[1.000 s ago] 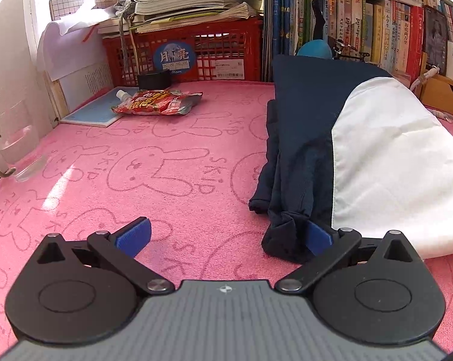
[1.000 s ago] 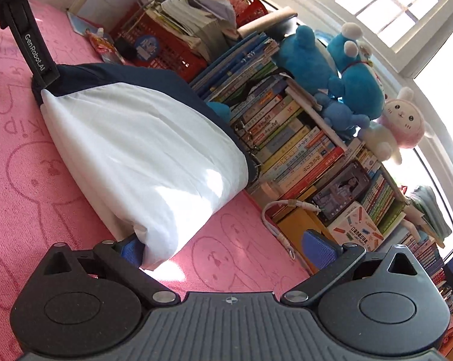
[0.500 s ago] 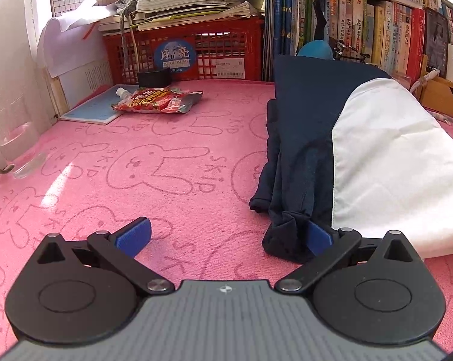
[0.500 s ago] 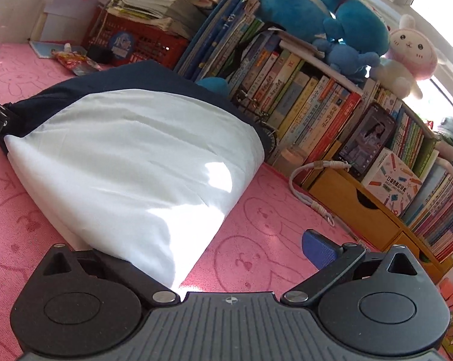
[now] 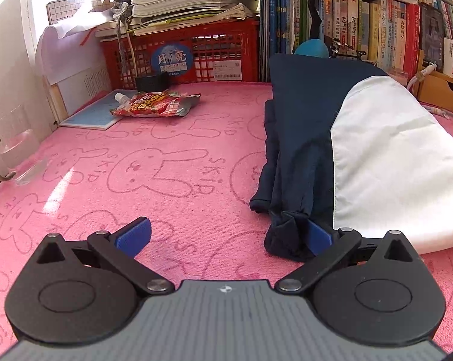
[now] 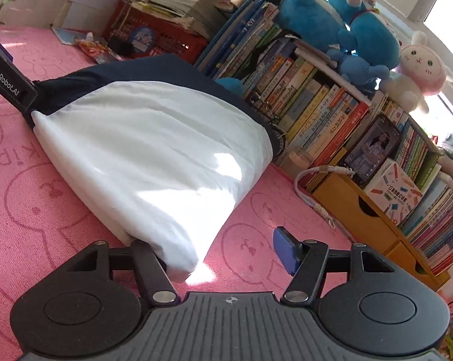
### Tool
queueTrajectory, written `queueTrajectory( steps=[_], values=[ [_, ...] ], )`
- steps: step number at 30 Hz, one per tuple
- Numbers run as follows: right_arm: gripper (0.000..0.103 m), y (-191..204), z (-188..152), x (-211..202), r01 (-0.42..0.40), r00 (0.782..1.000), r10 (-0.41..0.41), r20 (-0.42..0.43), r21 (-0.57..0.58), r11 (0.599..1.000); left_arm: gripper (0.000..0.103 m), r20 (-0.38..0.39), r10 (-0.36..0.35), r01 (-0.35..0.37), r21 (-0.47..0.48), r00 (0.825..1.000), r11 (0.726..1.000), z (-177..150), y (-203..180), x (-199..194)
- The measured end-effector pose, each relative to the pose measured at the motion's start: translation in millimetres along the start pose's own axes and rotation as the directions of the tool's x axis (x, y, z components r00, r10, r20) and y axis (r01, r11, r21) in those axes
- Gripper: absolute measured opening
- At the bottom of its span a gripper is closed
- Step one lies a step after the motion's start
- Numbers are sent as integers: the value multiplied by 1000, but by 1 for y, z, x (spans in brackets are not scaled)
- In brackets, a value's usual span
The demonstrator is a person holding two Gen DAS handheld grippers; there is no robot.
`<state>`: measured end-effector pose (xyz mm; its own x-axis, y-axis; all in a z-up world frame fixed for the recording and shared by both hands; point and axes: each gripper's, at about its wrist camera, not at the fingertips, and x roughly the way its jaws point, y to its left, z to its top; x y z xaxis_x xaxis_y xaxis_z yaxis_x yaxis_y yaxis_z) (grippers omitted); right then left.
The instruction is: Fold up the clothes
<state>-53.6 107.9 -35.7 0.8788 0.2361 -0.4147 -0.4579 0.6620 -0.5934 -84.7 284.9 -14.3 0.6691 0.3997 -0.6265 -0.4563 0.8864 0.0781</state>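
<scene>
Over the last second the left claw (image 5: pixel 224 236) has barely moved, jaws wide, its right pad against the bunched navy corner of the garment (image 5: pixel 304 150). The right claw (image 6: pixel 214 248) has swung level, open, its left finger hidden under the white corner. Neither pinches cloth yet. The garment, smooth white panel over soft navy, lies folded lengthwise on the fuzzy pink bunny-print desk (image 5: pixel 166 180), before a stiff red crate (image 5: pixel 196 57).

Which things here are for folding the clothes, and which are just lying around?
For the folding:
navy and white garment
left tongs, open
right tongs, open
pink bunny towel underneath

Just lying about:
red snack pouch
red crate
books
blue plush toys
pink bunny plush
</scene>
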Motion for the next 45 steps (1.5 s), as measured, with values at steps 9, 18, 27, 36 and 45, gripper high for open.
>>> queueTrajectory(
  steps=[9, 18, 27, 36, 45],
  values=[
    [16, -5, 12, -18, 35, 999, -32, 38, -82, 996, 103, -43, -23, 25, 45, 999, 999, 1, -20, -11],
    [16, -25, -49, -68, 115, 993, -118, -21, -98, 988, 103, -85, -208, 217, 109, 974, 970, -26, -64, -43],
    [20, -45, -111, -118, 194, 976, -204, -78, -118, 974, 103, -111, -355, 371, 192, 928, 909, -50, -105, -73],
    [38, -103, -115, -136, 38, 998, -30, -50, 174, 984, 103, -86, -375, 385, 191, 923, 903, -57, -101, -77],
    [70, -167, -111, -150, -159, 987, 155, 49, 472, 867, 103, -52, -395, 397, 192, 917, 897, -61, -98, -79]
  ],
)
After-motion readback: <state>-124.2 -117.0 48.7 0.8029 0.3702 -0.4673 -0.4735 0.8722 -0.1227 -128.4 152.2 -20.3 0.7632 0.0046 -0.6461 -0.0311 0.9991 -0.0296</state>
